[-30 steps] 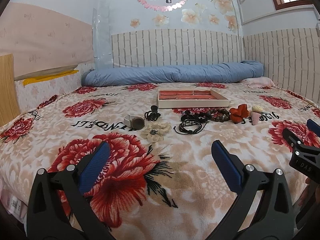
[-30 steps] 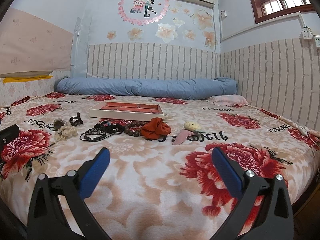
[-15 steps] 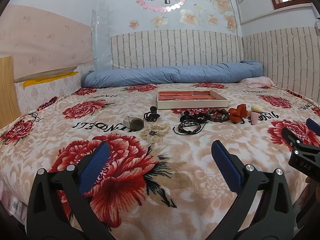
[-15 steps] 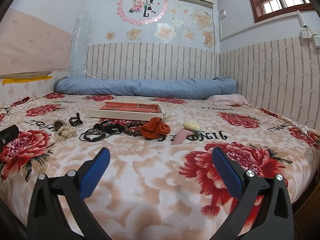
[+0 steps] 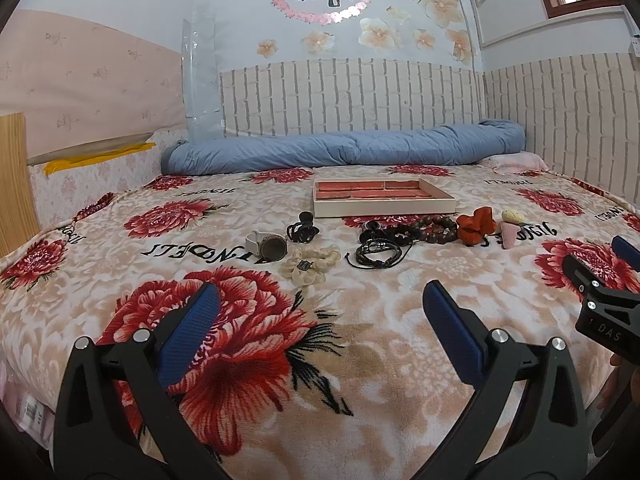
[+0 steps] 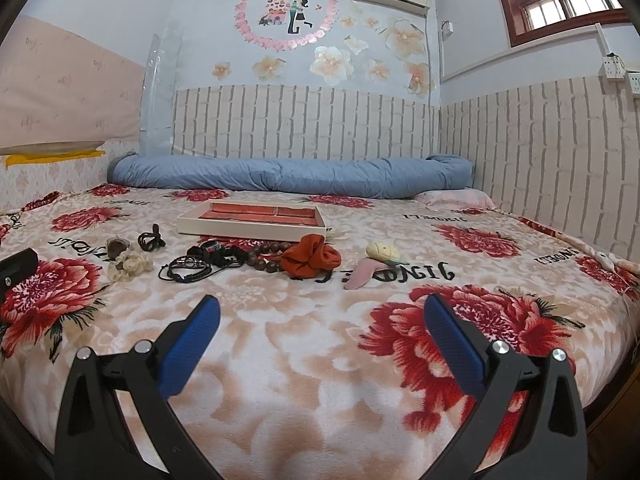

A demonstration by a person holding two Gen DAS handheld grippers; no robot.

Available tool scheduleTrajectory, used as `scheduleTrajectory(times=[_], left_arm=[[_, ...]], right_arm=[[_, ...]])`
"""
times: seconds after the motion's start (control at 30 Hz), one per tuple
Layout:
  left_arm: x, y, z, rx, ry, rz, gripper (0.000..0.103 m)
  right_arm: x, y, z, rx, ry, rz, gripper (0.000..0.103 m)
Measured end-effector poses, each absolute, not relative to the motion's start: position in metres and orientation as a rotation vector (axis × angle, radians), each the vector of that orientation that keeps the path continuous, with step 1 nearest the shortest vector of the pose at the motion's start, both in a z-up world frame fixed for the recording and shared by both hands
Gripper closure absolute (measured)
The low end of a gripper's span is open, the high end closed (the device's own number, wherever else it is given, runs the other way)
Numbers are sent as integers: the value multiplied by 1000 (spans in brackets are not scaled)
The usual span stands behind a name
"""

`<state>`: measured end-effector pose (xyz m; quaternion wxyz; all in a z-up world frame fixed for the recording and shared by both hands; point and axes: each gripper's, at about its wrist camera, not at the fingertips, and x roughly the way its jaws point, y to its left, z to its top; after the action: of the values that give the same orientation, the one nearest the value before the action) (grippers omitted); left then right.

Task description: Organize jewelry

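Both the left gripper (image 5: 320, 312) and right gripper (image 6: 320, 314) hover with fingers apart above the bed (image 6: 312, 360), short of the jewelry tray (image 5: 384, 200) and bracelets (image 5: 376, 252).

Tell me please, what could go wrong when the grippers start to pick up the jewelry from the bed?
1. The black cord bracelets touch the wooden bead bracelet, so one grab may drag both.
2. The blanket is soft and plush; the open right gripper or left gripper might pinch fabric too.
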<state>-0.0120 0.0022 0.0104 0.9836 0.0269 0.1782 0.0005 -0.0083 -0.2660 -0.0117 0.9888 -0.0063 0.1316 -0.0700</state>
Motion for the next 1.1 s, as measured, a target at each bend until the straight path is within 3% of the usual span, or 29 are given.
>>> scheduleTrajectory(times=[1.1], left_arm=[[3, 0, -8, 65, 409, -23, 5]], right_arm=[[-4, -256, -23, -65, 270, -170, 4]])
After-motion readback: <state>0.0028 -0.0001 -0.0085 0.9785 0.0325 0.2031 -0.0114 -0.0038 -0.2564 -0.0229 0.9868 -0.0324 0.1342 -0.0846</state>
